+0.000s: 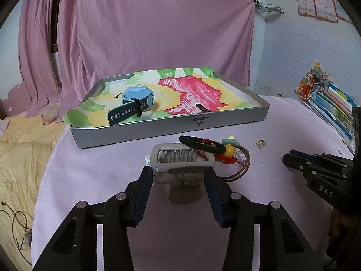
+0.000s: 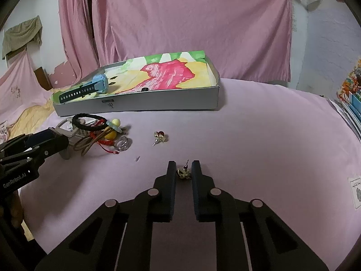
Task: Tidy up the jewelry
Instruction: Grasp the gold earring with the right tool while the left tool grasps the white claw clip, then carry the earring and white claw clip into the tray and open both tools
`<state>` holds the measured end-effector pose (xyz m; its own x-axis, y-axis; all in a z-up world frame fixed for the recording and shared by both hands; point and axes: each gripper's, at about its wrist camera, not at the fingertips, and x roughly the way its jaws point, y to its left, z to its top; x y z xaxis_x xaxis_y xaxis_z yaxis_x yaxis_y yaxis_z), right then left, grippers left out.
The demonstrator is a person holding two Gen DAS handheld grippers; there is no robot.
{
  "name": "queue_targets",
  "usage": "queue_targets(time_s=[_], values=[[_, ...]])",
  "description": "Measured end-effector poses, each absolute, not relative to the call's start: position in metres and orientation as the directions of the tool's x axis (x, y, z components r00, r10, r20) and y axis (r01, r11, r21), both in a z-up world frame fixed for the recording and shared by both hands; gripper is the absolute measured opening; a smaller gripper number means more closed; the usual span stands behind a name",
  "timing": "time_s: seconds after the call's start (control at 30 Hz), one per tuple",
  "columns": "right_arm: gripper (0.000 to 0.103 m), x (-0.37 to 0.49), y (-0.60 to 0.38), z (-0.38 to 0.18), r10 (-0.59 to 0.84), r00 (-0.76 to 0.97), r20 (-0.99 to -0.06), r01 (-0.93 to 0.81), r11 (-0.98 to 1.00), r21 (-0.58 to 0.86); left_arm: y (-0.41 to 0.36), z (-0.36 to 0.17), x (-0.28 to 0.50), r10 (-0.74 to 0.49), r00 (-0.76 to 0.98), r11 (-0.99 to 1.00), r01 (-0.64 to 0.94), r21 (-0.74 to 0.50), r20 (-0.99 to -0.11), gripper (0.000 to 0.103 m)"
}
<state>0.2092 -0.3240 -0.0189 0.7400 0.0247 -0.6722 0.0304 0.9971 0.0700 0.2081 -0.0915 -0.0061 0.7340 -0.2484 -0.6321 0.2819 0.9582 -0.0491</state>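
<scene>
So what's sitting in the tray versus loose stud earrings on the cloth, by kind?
Watches in the tray: 1, blue watch
Dark hair clips in tray: 1
Stud earrings on cloth: 2
Total: 4

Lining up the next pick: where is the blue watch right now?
The blue watch lies inside the grey tray, on its left half atop the painted paper, behind the jewelry pile; the right wrist view shows it at the tray's left end.

Tray (image 2: pixel 158 106): front wall low, top open. Jewelry pile (image 2: pixel 101 133) crowds its front-left; stray earring (image 2: pixel 159 136) nearby. Pink tablecloth (image 2: pixel 270 135) bare front-right of tray.
</scene>
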Motion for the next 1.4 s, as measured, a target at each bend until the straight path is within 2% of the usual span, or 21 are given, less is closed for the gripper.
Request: queue_targets(time_s=[0.07, 0.43, 0.83, 1.13, 1.4], values=[[0.012, 0.209, -0.324, -0.019, 0.029, 0.741, -0.671, 0.025, 0.997, 0.071, -0.092, -0.007, 0.208, -0.256, 0.726, 0.956, 0.287, -0.056, -0.638, 0.022], [0.012, 0.205, -0.322, -0.017, 0.053, 0.753, -0.656, 0.001, 0.997, 0.082, -0.088, -0.007, 0.2, -0.277, 0.72, 0.952, 0.297, -0.079, -0.636, 0.021], [0.012, 0.197, -0.29, -0.009, 0.167, 0.765, -0.622, -0.131, 0.986, 0.103, -0.075, -0.002, 0.174, -0.313, 0.73, 0.943, 0.314, -0.107, -0.608, 0.021], [0.012, 0.199, -0.283, 0.006, 0.196, 0.79, -0.581, -0.17, 0.98, 0.1, -0.065, 0.016, 0.167, -0.323, 0.782, 0.944, 0.31, -0.116, -0.533, 0.021], [0.012, 0.221, -0.291, 0.031, 0.203, 0.827, -0.524, -0.177, 0.979, 0.101, -0.07, 0.036, 0.19, -0.321, 0.82, 0.946, 0.302, -0.117, -0.474, 0.021]])
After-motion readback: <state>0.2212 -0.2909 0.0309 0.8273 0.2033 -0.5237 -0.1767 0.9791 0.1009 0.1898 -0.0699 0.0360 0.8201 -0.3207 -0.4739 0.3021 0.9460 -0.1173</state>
